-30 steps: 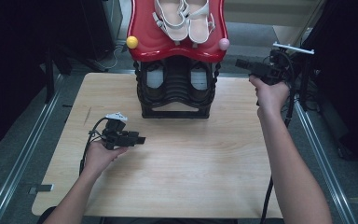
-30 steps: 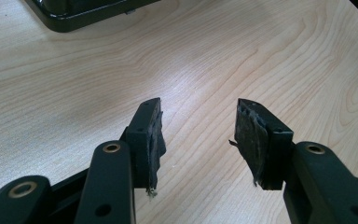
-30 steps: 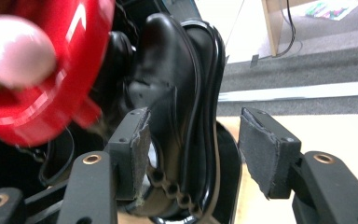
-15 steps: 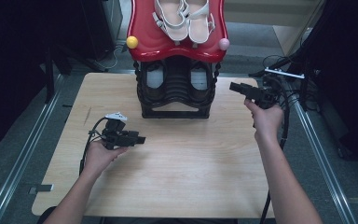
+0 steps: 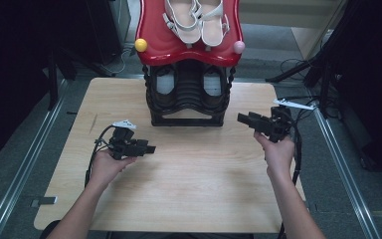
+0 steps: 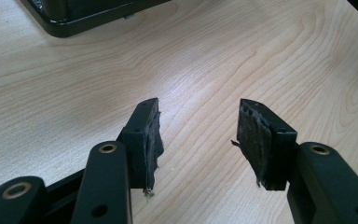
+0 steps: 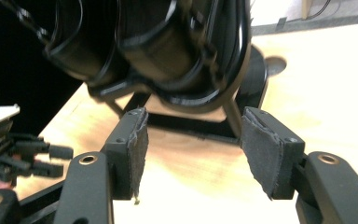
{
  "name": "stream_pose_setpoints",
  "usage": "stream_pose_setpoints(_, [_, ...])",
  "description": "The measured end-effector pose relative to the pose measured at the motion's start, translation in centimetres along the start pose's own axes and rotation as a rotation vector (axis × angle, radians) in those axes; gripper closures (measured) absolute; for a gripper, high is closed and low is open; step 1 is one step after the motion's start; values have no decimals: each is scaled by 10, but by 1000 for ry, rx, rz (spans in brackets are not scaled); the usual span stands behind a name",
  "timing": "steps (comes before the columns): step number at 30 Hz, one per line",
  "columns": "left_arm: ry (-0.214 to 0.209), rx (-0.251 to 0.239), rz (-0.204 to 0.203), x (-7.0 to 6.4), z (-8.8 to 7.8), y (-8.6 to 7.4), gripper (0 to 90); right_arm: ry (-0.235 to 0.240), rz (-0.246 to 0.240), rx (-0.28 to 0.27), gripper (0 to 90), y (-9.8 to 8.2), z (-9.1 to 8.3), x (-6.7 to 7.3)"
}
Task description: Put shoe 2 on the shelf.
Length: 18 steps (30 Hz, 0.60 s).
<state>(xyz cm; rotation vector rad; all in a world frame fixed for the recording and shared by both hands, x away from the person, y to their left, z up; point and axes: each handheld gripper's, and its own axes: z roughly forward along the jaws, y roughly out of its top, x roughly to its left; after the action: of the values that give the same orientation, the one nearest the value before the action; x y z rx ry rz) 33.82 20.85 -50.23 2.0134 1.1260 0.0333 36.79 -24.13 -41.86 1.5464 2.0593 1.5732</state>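
High view placed the left tongs (image 5: 149,149) low over the surface (image 5: 204,189), left of centre, jaws apart and pointing right with nothing between them. Left gripper view confirmed the gap: two black jaws faced with frayed dark pads (image 6: 251,135) stood over bare pale wood grain, with a corner of the rack's black base (image 6: 74,18) at top left. The right tongs (image 5: 244,120) were likewise apart and empty, aimed left at the black shoe rack (image 5: 188,97). Compared with the earlier frames, the right hand (image 5: 278,154) had dropped from beside the rack's upper tier to just right of its base, while the left hand (image 5: 107,167) kept its place.

The rack stood at the far middle of the surface: moulded glossy black lower cradles under a curved red top tray (image 5: 154,42) carrying a pair of white strapped sandals (image 5: 195,20), with a yellow knob (image 5: 141,45) and a pink knob (image 5: 238,47) at its corners. Right gripper view showed the cradles' ribbed undersides (image 7: 168,51) close up and blurred, plus the left tongs (image 7: 51,158) at its left edge.
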Motion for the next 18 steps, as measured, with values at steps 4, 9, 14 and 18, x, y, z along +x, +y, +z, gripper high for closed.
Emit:
stream_pose_setpoints(4, [-1,0,-4,0,0,0,489,17,1,21,420,-18,4,-1])
stream_pose_setpoints(9, [-1,0,-6,0,0,0,486,36,3,39,414,-38,10,-5])
stream_pose_setpoints(14, [-5,1,-2,0,1,0,483,51,-1,60,414,-53,15,-6])
stream_pose_setpoints(18, [-7,-1,0,0,1,0,480,61,-4,67,414,-62,15,-9])
